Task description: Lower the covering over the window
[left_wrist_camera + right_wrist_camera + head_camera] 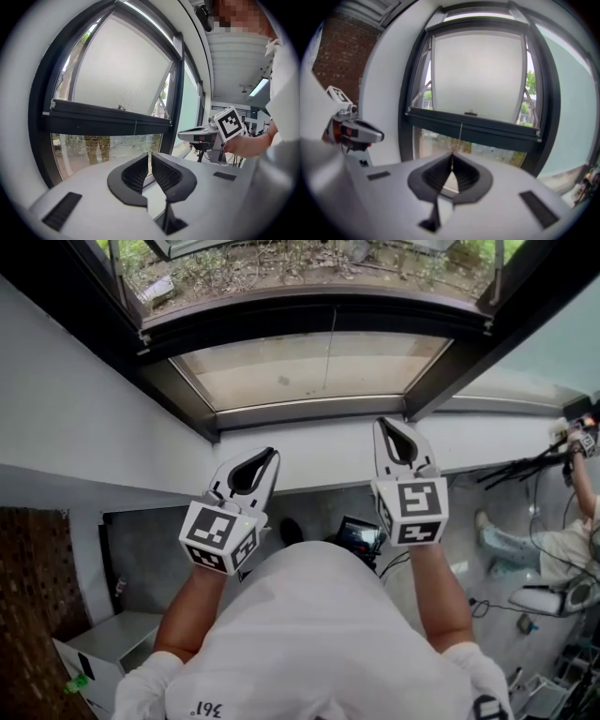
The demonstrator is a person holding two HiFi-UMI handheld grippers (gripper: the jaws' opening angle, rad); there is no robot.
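White blind (pixel 476 75) part-way down the window, both claws clenched on nothing.
Left claw (pixel 149 157) and right claw (pixel 451 155) have tips together, well apart, short of the glass. Blind's dark bottom bar (pixel 487 129) sits mid-pane; thin pull cord (pixel 461 133) hangs from it, lower end lost behind the claw tips, faint in head view.

Facing dark window frame (pixel 309 310); greenery (pixel 253 263) outside, daylight. White wall (pixel 75 418) round it, brick wall (pixel 33 615) on my L. Grey floor (pixel 159 559), white cabinet (pixel 112 638) bottom L. Ceiling strip light (pixel 259 87) bright.
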